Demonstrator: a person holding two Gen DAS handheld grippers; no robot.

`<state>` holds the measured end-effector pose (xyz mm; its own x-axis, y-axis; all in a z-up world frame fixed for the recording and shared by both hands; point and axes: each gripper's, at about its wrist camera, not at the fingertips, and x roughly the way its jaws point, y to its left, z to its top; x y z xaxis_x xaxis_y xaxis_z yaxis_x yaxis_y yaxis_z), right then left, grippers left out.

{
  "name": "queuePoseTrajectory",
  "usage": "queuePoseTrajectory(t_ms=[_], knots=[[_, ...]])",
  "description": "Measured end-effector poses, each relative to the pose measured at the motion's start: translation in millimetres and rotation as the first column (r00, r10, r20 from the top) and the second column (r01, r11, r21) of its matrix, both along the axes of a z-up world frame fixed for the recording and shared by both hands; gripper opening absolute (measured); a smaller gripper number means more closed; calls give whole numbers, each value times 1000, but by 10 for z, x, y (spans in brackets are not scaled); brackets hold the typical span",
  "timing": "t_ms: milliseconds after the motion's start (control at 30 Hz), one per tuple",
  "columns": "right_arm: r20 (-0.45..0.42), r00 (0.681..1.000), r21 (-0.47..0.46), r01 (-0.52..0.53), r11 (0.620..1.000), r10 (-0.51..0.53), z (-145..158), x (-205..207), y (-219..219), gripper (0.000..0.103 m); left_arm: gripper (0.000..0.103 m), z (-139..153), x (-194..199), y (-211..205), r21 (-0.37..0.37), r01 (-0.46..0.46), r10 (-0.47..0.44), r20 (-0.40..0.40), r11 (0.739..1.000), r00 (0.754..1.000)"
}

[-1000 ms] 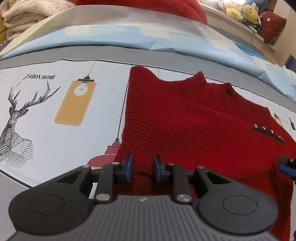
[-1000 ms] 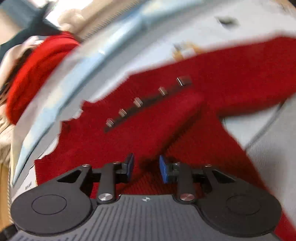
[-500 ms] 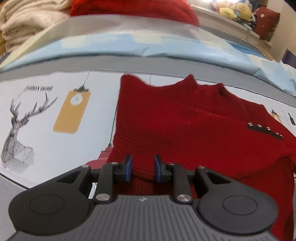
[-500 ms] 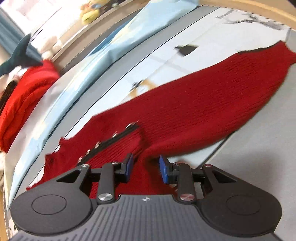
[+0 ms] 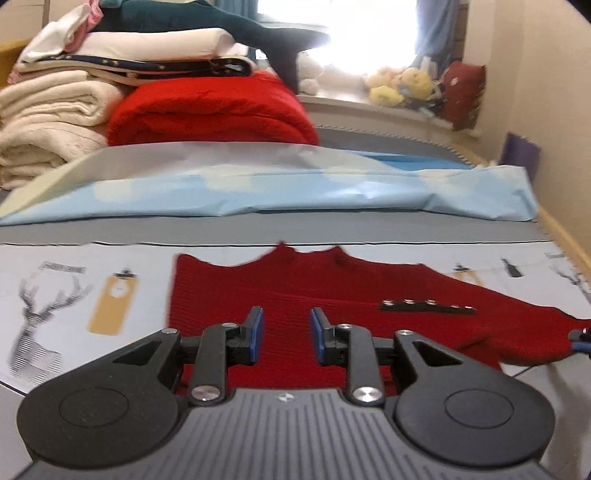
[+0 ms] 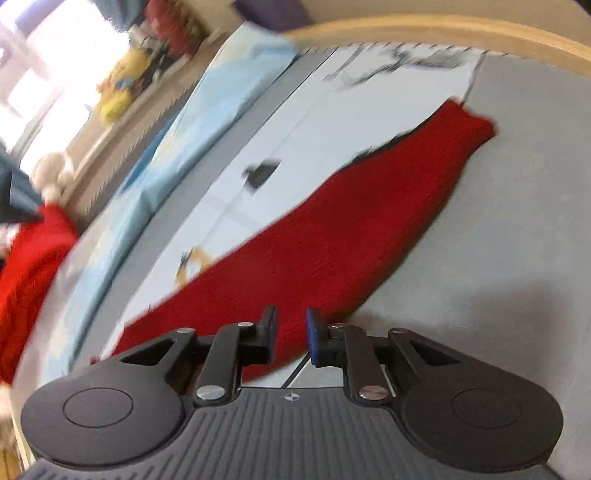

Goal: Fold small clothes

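A small dark red knit sweater (image 5: pixel 332 295) lies flat on the printed bed sheet (image 5: pixel 74 280), neck away from me, with a black button strip (image 5: pixel 424 306) on its right side. My left gripper (image 5: pixel 286 338) is open and empty just above the sweater's near hem. In the right wrist view the sweater's long sleeve (image 6: pixel 351 229) stretches out to the upper right, cuff on the grey sheet. My right gripper (image 6: pixel 291 334) is open and empty over the sleeve's near end. The right gripper's tip shows at the right edge of the left wrist view (image 5: pixel 581 341).
A light blue duvet (image 5: pixel 295 184) lies across the bed behind the sweater. Folded cream blankets (image 5: pixel 44 122) and a bright red blanket (image 5: pixel 207 110) are stacked at the back left. Plush toys (image 5: pixel 406 85) sit on the window ledge. A wooden bed edge (image 6: pixel 443 33) runs along the right.
Both grippers have pulled back and tilted up from the sweater. The left jaws have opened slightly wider. The right wrist view has swung along the sleeve towards its cuff.
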<state>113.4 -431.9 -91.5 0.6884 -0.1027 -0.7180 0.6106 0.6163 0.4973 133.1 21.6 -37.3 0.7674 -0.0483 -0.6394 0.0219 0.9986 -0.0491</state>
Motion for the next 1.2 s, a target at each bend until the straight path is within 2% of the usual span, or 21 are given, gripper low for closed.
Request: queuePoseTrajectory(t_ms=[133, 200, 300, 367, 533, 667, 767, 800, 833, 867, 900, 967, 1033, 1067, 1133, 1200], knots=[[34, 996, 4, 87, 996, -87, 23, -149, -361, 21, 30, -311, 80, -204, 24, 57, -54, -103, 998, 993], [33, 994, 22, 103, 994, -104, -32, -178, -514, 22, 30, -327, 127, -230, 10, 71, -70, -101, 997, 992], [30, 992, 72, 117, 991, -119, -160, -177, -685, 29, 30, -314, 168, -228, 1, 93, -93, -85, 996, 992], [21, 990, 96, 136, 986, -139, -260, -154, -759, 31, 30, -332, 221, -175, -31, 85, -88, -93, 996, 992], [-21, 983, 135, 184, 974, -183, -482, -29, -797, 37, 30, -363, 314, -20, -81, 64, -73, -114, 995, 991], [-46, 979, 175, 205, 963, -200, -641, 68, -757, 37, 30, -348, 332, 86, -95, 59, -70, -118, 994, 990], [-37, 977, 136, 213, 968, -210, -618, 149, -740, 33, 30, -331, 314, 181, -105, 62, -74, -118, 993, 990], [-34, 975, 124, 222, 967, -219, -610, 168, -747, 18, 30, -329, 314, 207, -102, 61, -72, -118, 993, 990], [-29, 973, 111, 231, 967, -229, -595, 180, -742, 12, 30, -327, 312, 243, -102, 57, -69, -118, 993, 991], [-21, 972, 95, 235, 967, -234, -574, 191, -743, 12, 30, -325, 318, 286, -103, 52, -64, -118, 993, 991], [-7, 972, 71, 235, 969, -235, -525, 205, -720, 11, 30, -318, 316, 319, -102, 46, -58, -118, 994, 991], [24, 979, -62, 205, 977, -204, -315, 300, -564, 11, 30, -306, 322, 396, -99, 31, -43, -116, 995, 992], [86, 991, -278, 123, 953, -103, 36, 445, -201, 11, 30, -298, 329, 475, -98, 15, -26, -116, 995, 993], [129, 992, -418, 62, 907, -8, 245, 518, 102, 11, 30, -291, 330, 516, -101, 8, -19, -115, 995, 993], [189, 966, -581, -35, 813, 177, 527, 583, 683, 11, 30, -278, 335, 579, -100, -1, -11, -114, 995, 993], [228, 882, -679, -159, 717, 412, 689, 579, 1369, 11, 30, -263, 330, 635, -95, -10, -1, -110, 995, 994]])
